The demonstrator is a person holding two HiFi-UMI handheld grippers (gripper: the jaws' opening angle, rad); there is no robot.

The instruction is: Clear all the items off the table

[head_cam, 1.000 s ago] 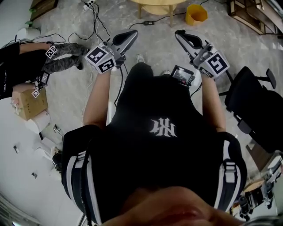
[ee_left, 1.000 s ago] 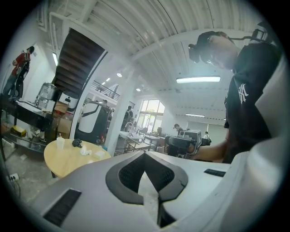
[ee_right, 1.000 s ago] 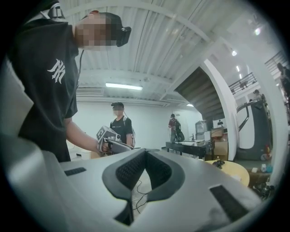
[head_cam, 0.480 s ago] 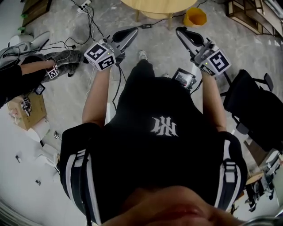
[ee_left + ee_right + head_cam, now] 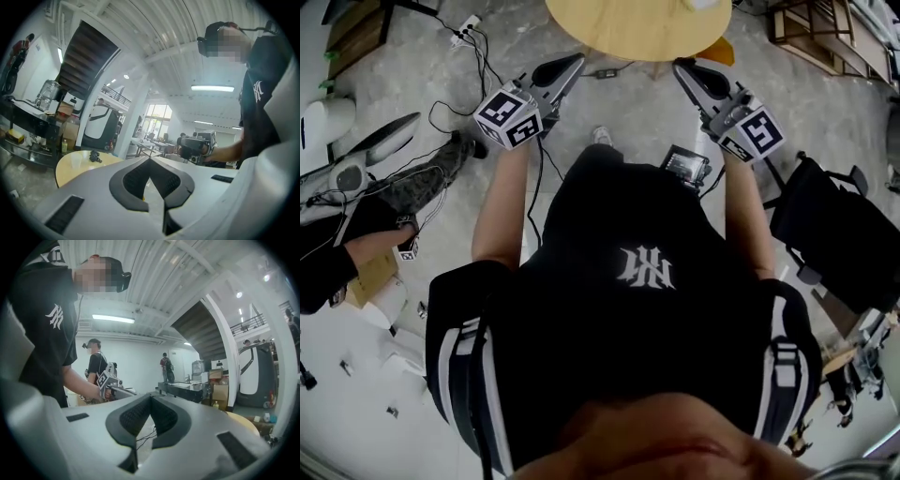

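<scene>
A round wooden table (image 5: 637,28) lies at the top of the head view. A small black object (image 5: 95,156) and a clear cup (image 5: 76,161) stand on the table (image 5: 65,168) in the left gripper view. Something white (image 5: 703,5) sits at its far edge. My left gripper (image 5: 572,64) hangs just short of the table's near rim, shut and empty. My right gripper (image 5: 682,67) is level with it, also shut with nothing between its pads. In the gripper views each pair of tips meets: left gripper (image 5: 150,159), right gripper (image 5: 151,397). The table's edge (image 5: 246,420) shows low right in the right gripper view.
A yellow bin (image 5: 722,49) peeks from under the table. A black office chair (image 5: 834,234) stands at the right. Cables and a power strip (image 5: 469,23) lie on the floor at the left, near another person (image 5: 356,244) and a cardboard box (image 5: 370,277).
The table has slid further into the top of the head view as both grippers moved toward it. The person and the box at the left have drifted down the picture.
</scene>
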